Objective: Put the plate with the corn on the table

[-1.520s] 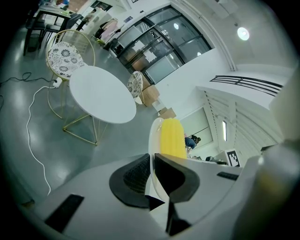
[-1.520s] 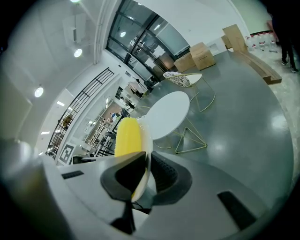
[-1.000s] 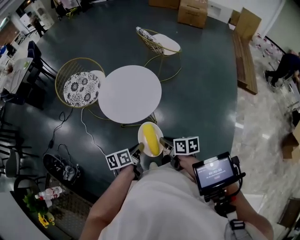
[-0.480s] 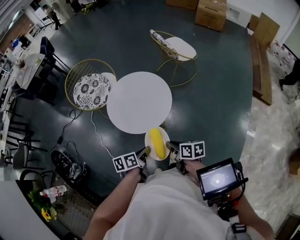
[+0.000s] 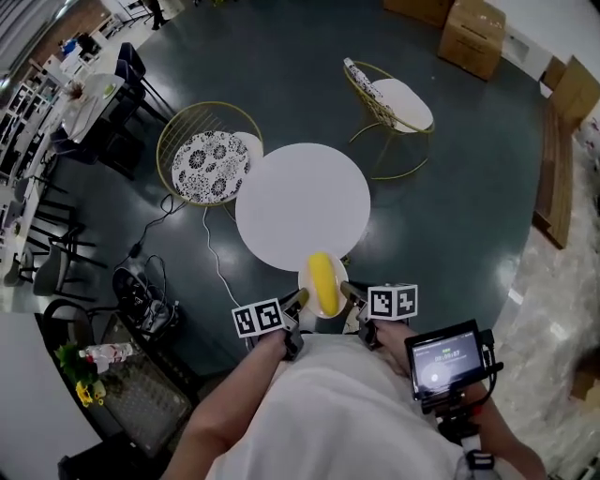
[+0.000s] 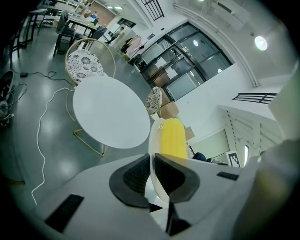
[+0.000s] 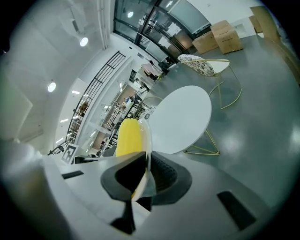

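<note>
Plate (image 5: 307,278) with corn (image 5: 322,279) hangs mid-frame at the table's (image 5: 302,206) lower edge; your left gripper (image 5: 298,300) and right gripper (image 5: 349,291) pinch opposite rims.

Item count, head view:

- Round white table (image 5: 302,206): one.
- Gold wire chairs with patterned cushions: two, the near chair (image 5: 208,164) and the far chair (image 5: 398,98).
- White plate (image 5: 304,281): one.
- Corn cob (image 5: 322,279): one.
- Grippers: two, the left gripper (image 5: 298,302) and the right gripper (image 5: 349,291), each with one marker cube.
- Cardboard boxes: three, at (image 5: 473,37), (image 5: 417,7) and (image 5: 574,89).
- Handheld screen (image 5: 445,361): one.
- White floor cable (image 5: 211,253): one.
</note>
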`<state>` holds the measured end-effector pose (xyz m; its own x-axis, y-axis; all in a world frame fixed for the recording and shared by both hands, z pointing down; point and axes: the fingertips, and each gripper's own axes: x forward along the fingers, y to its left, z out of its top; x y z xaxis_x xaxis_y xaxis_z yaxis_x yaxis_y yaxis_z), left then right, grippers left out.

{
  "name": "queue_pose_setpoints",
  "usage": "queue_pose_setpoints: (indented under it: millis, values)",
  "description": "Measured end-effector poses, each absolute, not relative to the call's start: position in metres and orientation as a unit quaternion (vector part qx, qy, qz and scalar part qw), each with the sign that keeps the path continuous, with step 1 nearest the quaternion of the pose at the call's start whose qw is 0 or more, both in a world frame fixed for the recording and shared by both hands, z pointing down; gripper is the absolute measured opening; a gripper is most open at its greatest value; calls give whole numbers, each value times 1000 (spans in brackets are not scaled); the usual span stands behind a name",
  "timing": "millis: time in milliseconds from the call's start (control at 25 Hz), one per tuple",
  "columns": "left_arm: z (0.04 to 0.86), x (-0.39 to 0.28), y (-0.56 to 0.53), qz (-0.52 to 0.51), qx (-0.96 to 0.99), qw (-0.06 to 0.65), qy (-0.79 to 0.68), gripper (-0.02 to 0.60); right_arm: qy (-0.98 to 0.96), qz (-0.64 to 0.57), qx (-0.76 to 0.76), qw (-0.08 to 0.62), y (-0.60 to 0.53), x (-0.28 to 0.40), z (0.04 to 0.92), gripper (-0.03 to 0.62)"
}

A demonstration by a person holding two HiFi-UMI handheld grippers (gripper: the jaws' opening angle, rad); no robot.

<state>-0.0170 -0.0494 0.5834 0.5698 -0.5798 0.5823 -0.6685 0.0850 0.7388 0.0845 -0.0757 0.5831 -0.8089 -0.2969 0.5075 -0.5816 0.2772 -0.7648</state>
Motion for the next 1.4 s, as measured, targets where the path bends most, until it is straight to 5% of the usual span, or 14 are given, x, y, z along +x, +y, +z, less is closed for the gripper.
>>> queue_pose_setpoints:
  millis: [1400]
  values:
    - [601, -174, -109, 33, 682, 582, -442, 37, -778, 522, 303, 177, -134, -73, 596, 38]
